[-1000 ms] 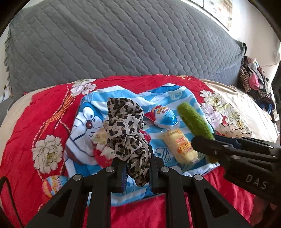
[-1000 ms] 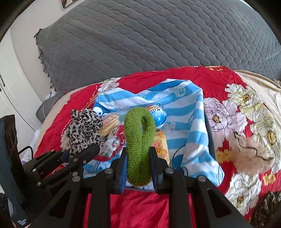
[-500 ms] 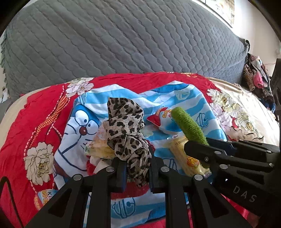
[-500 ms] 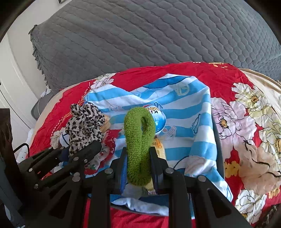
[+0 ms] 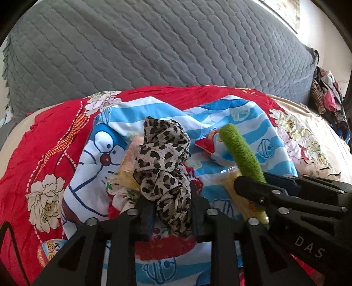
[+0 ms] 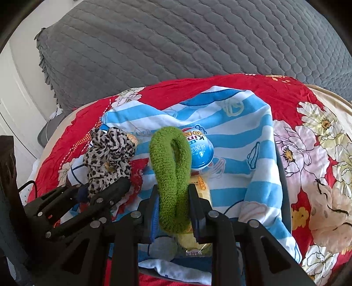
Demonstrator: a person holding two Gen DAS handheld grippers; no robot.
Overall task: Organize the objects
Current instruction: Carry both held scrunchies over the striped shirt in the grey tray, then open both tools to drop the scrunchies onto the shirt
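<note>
Above striped cloth [image 5: 154,112], both grippers side by side.

A grey quilted cover [image 5: 154,44] rises behind everything and fills the upper half of both views. In front of it lies a red sheet [image 5: 44,143] printed with pale flowers [image 6: 319,132]; its ground turns cream [image 5: 319,140] toward the right edge. A heap of mixed clothes [image 5: 327,99] sits at the far right, beside the cover's end. A framed picture [image 5: 283,11] hangs on the wall above. A white panelled door [image 6: 15,105] stands at the left, and a thin black cable [image 6: 26,184] loops just beside the sheet's left edge.
</note>
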